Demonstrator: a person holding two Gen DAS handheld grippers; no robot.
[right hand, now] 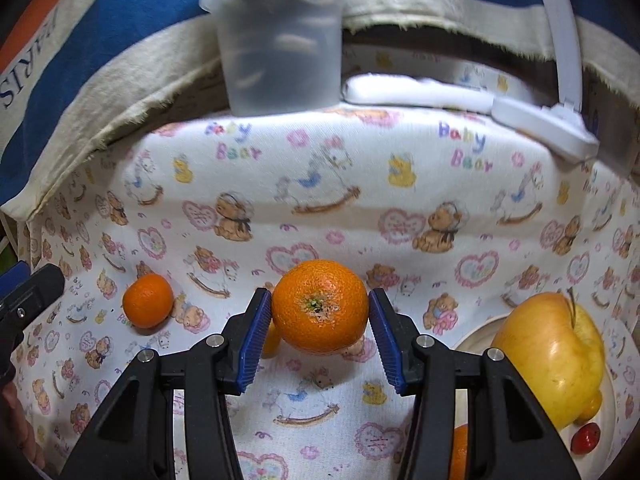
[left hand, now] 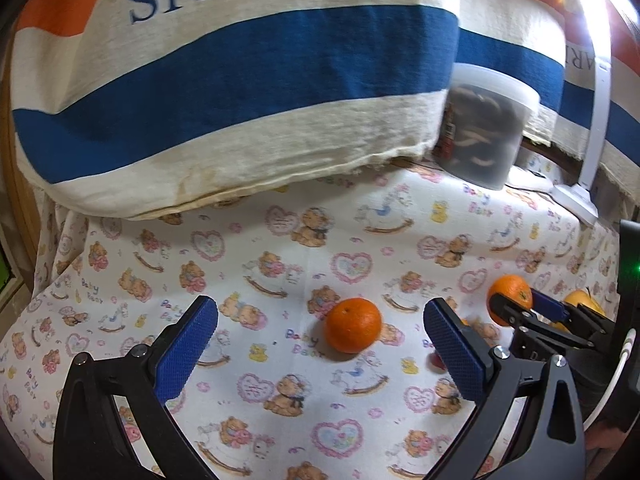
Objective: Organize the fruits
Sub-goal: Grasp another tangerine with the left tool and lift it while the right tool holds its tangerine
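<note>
Right now the right gripper (right hand: 320,320) pinches a tangerine (right hand: 320,306) between its 2 blue pads (right hand: 256,336), stem scar facing the camera, and the shadow on the cloth under the fruit suggests it hangs clear of the table. The fruit is nearly round, so it has no long axis to mind. Its likely home lies to the right of those jaws: a pale plate (right hand: 474,338) near the right gripper, already bearing a yellow apple (right hand: 552,360), a small red fruit (right hand: 586,438) and something orange at the plate's near rim (right hand: 460,456), half hidden behind the right finger. In my judgement the coming move is a short carry rightward, and the apple is the main thing in the way, since it fills much of the plate.

The left gripper (left hand: 320,344) stands spread wide with nothing in it. A second tangerine (left hand: 352,330) lies on the bear-print tablecloth (left hand: 240,280) just ahead of its fingertips, roughly centred between them, so the left hand is clearly the nearer one for that fruit.

Further out, a lidded plastic tub (right hand: 280,40) with something dark inside stands at the back of the table beside a white lamp base (right hand: 544,124), and a striped cloth lettered PARIS (left hand: 240,60) hangs behind. All of these are well apart from either path.
</note>
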